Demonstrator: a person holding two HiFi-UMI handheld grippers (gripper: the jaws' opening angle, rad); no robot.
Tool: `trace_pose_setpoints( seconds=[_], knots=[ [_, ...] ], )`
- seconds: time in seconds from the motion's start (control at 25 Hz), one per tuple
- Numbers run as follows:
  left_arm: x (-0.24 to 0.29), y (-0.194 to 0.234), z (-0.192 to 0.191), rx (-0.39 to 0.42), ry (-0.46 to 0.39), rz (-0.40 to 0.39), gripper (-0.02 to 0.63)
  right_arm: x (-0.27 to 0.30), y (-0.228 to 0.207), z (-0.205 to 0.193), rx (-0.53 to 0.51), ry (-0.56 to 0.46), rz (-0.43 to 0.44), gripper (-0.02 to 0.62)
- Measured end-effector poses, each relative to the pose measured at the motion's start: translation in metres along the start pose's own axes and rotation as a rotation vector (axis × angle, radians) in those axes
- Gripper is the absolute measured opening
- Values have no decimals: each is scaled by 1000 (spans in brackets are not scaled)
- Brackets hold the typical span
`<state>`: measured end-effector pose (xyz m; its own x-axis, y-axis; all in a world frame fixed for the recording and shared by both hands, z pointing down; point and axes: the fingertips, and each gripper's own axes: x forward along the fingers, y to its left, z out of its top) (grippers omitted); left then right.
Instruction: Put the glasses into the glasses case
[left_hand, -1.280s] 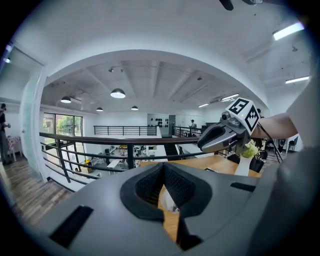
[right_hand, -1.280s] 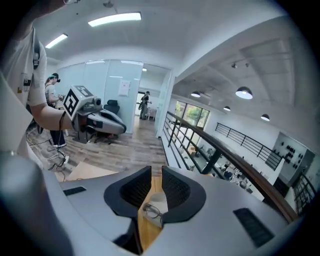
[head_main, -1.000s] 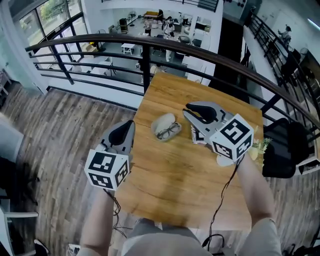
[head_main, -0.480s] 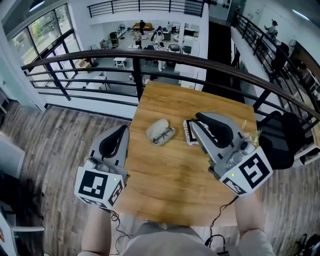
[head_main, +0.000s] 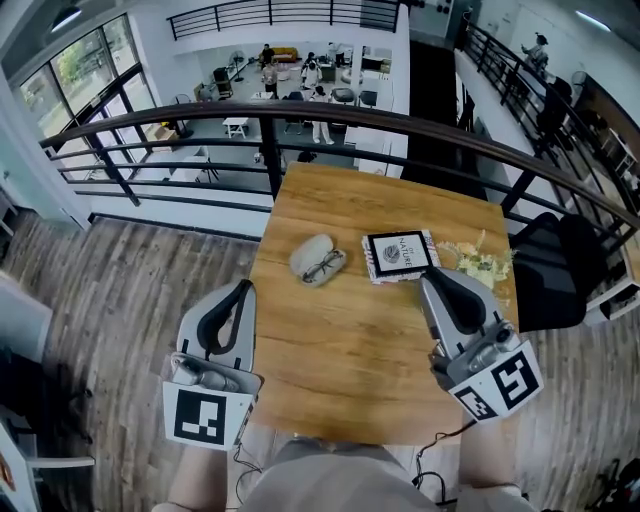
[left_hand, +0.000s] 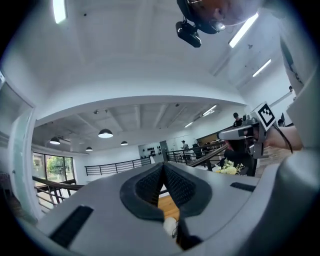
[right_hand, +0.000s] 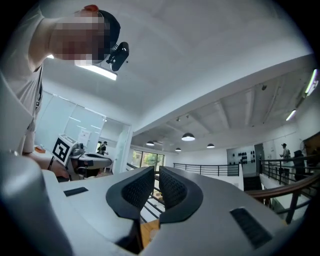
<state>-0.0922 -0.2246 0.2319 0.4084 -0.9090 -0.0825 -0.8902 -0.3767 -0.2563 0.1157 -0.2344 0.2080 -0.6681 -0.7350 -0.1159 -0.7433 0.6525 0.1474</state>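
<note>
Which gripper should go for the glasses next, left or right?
Left, probably. The left gripper, jaws shut, sits nearer the glasses on the case, with bare table between. The right gripper, jaws closing on nothing, is farther, near the book.

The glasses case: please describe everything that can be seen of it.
The glasses case is a small oval shell, pale grey-beige, smooth and matt, seemingly hard. It lies flat on the wooden table, towards its far side, left of a printed booklet and apart from it. Dark-framed glasses rest on its nearer part. Whether it stands open I cannot tell. Only the table and the glasses touch it.
</note>
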Motion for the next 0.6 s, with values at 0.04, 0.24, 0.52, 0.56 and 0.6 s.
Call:
trace_pose_setpoints(
  seconds=[0.04,0.24,0.52,0.56,0.6],
  knots=[
    [-1,-3,-3,-1,10,-1,15,-6,1,-3,22,2,-10,52],
    [-9,-17,-14,-5,-2,-23,15,-30,15,-25,149,7,-22,41],
    [-29,-39,-43,-74,93,-39,15,-43,39,-21,145,5,-26,26],
    [-30,-39,-48,-65,91,-37,15,-43,42,-22,124,13,-23,26],
    [-32,-40,-53,-58,92,-38,15,-43,46,-23,100,21,-23,25]
  ],
)
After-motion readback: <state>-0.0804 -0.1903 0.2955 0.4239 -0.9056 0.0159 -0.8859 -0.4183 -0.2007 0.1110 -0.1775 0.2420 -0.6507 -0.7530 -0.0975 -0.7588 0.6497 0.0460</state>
